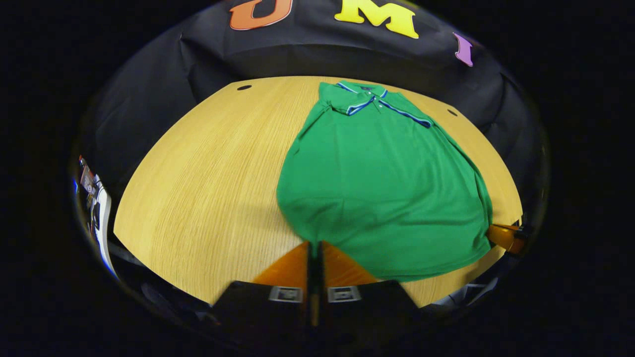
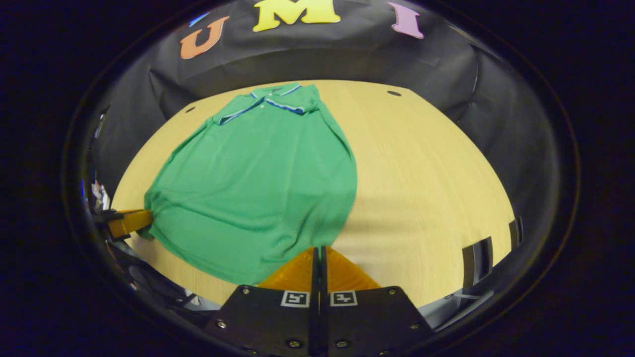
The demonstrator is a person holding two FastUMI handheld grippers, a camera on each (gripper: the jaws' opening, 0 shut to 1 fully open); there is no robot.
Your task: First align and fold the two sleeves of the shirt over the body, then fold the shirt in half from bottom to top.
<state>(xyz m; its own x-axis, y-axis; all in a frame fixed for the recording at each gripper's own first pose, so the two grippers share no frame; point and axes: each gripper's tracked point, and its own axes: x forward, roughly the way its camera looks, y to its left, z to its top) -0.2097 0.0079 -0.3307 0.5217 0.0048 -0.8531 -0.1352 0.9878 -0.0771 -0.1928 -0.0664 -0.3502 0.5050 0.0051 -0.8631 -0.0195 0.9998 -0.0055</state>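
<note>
Shirt (image 1: 382,188) handling came down to where my two grippers sat: the left gripper (image 1: 314,244) had its fingers pressed together at the near hem corner, and it looked as though a bit of green cloth was caught between them, though I could not be sure from that view. My right gripper (image 2: 319,249) was likewise closed at the opposite hem corner, its tips meeting the edge of the fabric. From each view I could see the other gripper at the far hem corner. Beyond them the shirt lay flat on the wooden table (image 1: 208,188), collar (image 1: 364,99) away from me, sleeves apparently already folded in over the body. I judged it light, limp and quick to wrinkle or slide on smooth wood, so the two bottom corners seemed the right hold, lifted evenly to keep the hem straight.
</note>
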